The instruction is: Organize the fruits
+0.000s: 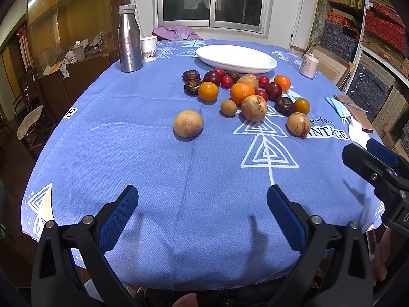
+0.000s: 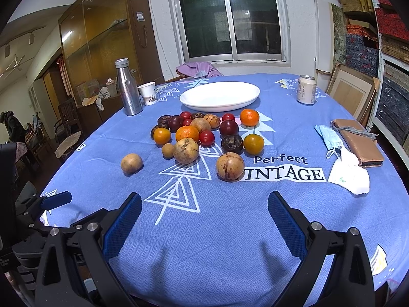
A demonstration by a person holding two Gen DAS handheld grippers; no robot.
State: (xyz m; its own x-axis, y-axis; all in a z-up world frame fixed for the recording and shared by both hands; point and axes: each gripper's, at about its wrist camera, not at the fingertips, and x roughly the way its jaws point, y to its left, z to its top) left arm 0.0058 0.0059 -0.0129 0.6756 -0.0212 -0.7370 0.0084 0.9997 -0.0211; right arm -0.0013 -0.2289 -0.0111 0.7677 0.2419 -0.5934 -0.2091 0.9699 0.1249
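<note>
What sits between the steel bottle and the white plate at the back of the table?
A paper cup stands just right of the steel bottle; from it to the white plate only blue tablecloth shows. Clearest in the right wrist view.

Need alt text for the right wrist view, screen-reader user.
An open right gripper hovers over a blue tablecloth, facing a pile of fruit in front of an empty white plate. A steel bottle and paper cup stand left; a can stands right.
</note>
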